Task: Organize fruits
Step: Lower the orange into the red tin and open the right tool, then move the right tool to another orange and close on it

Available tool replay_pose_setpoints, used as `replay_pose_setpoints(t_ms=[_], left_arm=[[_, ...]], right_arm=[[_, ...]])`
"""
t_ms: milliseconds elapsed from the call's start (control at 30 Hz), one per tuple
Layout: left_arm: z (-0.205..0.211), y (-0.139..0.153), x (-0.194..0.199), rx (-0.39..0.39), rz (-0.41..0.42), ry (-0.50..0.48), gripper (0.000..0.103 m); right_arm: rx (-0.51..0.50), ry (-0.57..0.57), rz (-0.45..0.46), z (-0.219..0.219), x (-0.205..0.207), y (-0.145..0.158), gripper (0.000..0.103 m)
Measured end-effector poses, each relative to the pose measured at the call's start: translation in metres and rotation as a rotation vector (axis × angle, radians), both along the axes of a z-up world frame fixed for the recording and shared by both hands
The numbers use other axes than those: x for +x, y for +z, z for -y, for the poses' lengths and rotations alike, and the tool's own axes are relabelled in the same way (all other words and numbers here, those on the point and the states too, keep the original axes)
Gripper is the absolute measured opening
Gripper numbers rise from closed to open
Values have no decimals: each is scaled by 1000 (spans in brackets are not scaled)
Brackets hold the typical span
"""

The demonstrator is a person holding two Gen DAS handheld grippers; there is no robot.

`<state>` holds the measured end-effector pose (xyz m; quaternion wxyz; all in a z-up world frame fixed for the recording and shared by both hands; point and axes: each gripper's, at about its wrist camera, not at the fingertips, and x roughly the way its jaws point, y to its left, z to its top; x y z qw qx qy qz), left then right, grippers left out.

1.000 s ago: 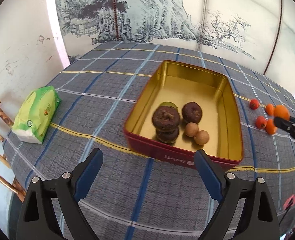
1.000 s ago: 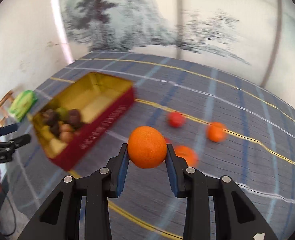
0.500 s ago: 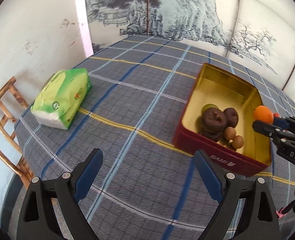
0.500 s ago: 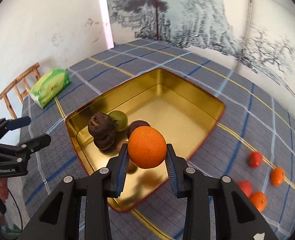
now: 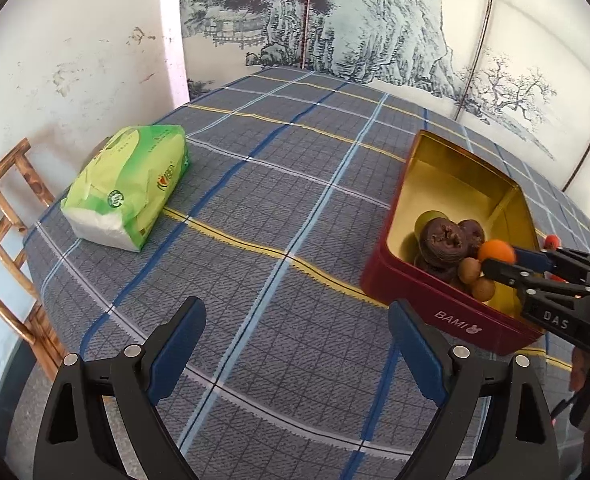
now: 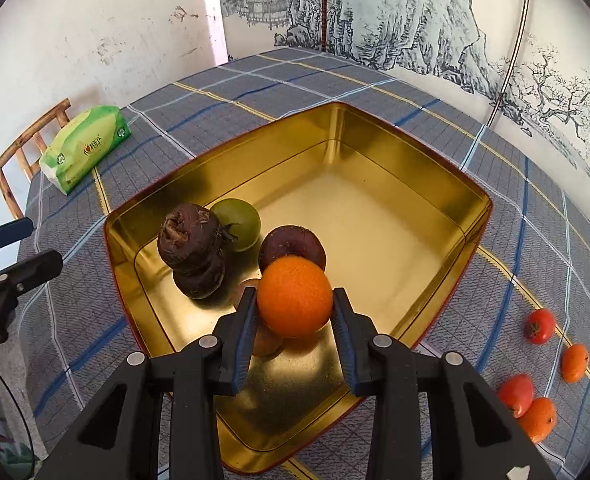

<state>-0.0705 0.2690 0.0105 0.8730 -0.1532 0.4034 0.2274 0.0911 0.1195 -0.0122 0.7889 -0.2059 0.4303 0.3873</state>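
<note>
A round orange [image 6: 294, 296] hangs just above the near end of the gold-lined red tin [image 6: 375, 140], with my right gripper [image 6: 294, 294] shut on it. In the tin lie two stacked dark brown fruits [image 6: 193, 240], a green fruit [image 6: 239, 220], another dark fruit [image 6: 291, 244] and small brown ones [image 6: 267, 342] partly hidden under the orange. The left wrist view shows the orange [image 5: 495, 250] over the tin [image 5: 415, 296] at the right. My left gripper [image 5: 295, 308] stands open over bare cloth, left of the tin.
Several small red and orange fruits [image 6: 539, 326] lie on the checked cloth right of the tin. A green tissue pack [image 5: 131, 184] rests near the table's left edge, with a wooden chair [image 5: 3, 216] beyond it. A painted screen stands behind the table.
My right gripper has carried the orange leftward from above the loose fruits to over the tin and sunk a little. My left gripper has drawn off to the left of the tin.
</note>
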Motion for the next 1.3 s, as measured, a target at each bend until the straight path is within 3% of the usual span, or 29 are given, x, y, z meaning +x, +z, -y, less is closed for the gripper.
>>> replay_pose_setpoints(t_ms=[367,500,667,800,1100,1300], left_arm=[[6,-1,5,-23,-18,-29,92],[14,-3,11,-40,-38,-71,92],[27,5,16,-36,-35,-107,92],[40,12,22,-2,-30,-126,92],[74,17,39,43,-50,-190,92],[102,22,57,65,-68,-251,92]], right_arm=[[51,-12,-4,4,-2,5,35],[126,-26,-15,20,-5,20,37],[189,-70,24,54,-8,39,45],[174,-155,70,98,3,43,46],[117,-356,55,191,32,23,49],[102,-388,18,210,42,4,50]])
